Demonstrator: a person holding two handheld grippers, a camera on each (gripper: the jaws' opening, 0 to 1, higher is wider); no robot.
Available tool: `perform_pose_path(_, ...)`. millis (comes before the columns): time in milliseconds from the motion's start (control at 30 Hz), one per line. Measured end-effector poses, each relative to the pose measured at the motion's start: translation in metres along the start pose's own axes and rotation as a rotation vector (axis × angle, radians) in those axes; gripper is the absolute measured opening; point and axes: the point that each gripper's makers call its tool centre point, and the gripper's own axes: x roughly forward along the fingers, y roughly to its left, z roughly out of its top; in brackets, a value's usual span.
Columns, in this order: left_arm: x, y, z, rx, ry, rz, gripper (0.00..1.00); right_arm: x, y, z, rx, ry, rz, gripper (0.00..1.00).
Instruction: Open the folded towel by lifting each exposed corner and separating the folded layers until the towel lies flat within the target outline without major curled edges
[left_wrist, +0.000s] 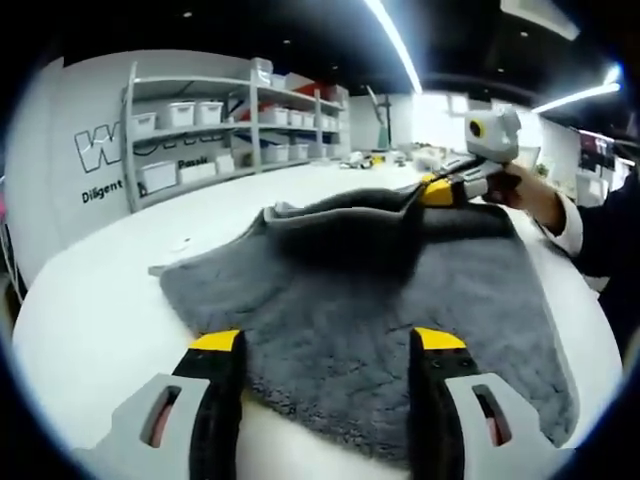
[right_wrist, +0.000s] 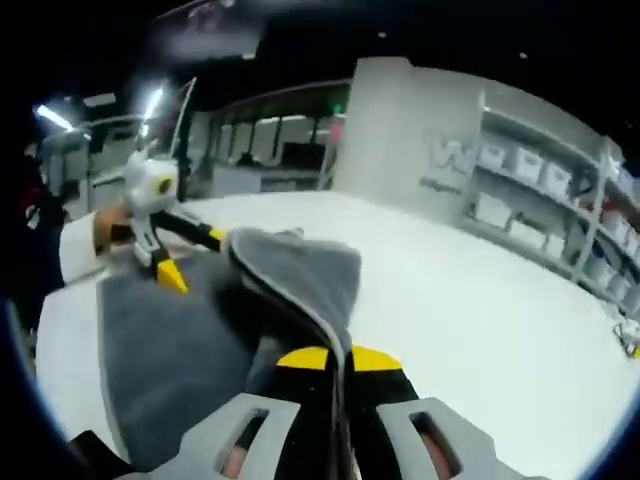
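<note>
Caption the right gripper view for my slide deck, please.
Right gripper shut on the grey towel's lifted edge, left gripper open over the white table.

The grey fluffy towel (left_wrist: 400, 320) lies on the white desk (left_wrist: 90, 310), its far layer folded up; metal shelving with white bins (left_wrist: 200, 120) stands behind.

A workroom with a white table, shelving and ceiling lights.
White table (left_wrist: 90, 320) spans the lower frame. Grey shelving unit (left_wrist: 190, 125) at upper left holds white bins (left_wrist: 180, 113). Behind it, a wall (left_wrist: 70, 150) bears partly readable dark lettering. Strip light (left_wrist: 395, 40) runs across the top.
</note>
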Motion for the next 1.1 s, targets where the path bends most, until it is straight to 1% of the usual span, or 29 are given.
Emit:
perform_pose_path(67,0.001,0.001,0.0,-0.004,0.004,0.005,0.68,-0.003,-0.009,-0.001,0.009,-0.006,-0.021,0.0)
perform_pose_path(133,0.002,0.006,0.002,-0.004,0.005,0.006,0.68,-0.006,-0.012,-0.002,0.014,-0.013,-0.037,0.0)
perform_pose_path(200,0.003,0.008,0.001,-0.004,0.008,0.008,0.68,-0.008,-0.019,-0.006,-0.001,-0.003,-0.061,0.0)
perform_pose_path(367,0.004,0.013,0.003,-0.006,0.017,0.015,0.68,-0.009,-0.034,-0.011,0.016,-0.009,-0.087,0.0)
perform_pose_path(400,0.004,0.014,0.004,-0.005,0.019,0.017,0.68,-0.007,-0.044,-0.012,0.024,-0.01,-0.095,0.0)
perform_pose_path(633,0.003,0.01,0.004,-0.009,0.019,0.021,0.68,-0.013,-0.055,-0.019,0.044,-0.016,-0.135,0.0)
perform_pose_path(767,0.003,0.01,0.004,-0.011,0.015,0.02,0.68,-0.019,-0.057,-0.028,0.06,-0.01,-0.151,0.0)
perform_pose_path(867,0.002,0.005,0.003,-0.01,0.013,0.02,0.68,-0.023,-0.059,-0.03,0.076,-0.014,-0.157,0.0)
perform_pose_path(900,0.001,0.001,0.002,-0.011,0.013,0.02,0.68,-0.024,-0.06,-0.031,0.078,-0.015,-0.161,0.0)
perform_pose_path(1000,0.0,-0.002,0.002,-0.013,0.014,0.02,0.67,-0.024,-0.062,-0.035,0.099,-0.014,-0.163,0.0)
perform_pose_path(1100,0.001,-0.003,0.001,-0.022,0.009,0.019,0.67,-0.024,-0.062,-0.043,0.127,-0.003,-0.163,0.0)
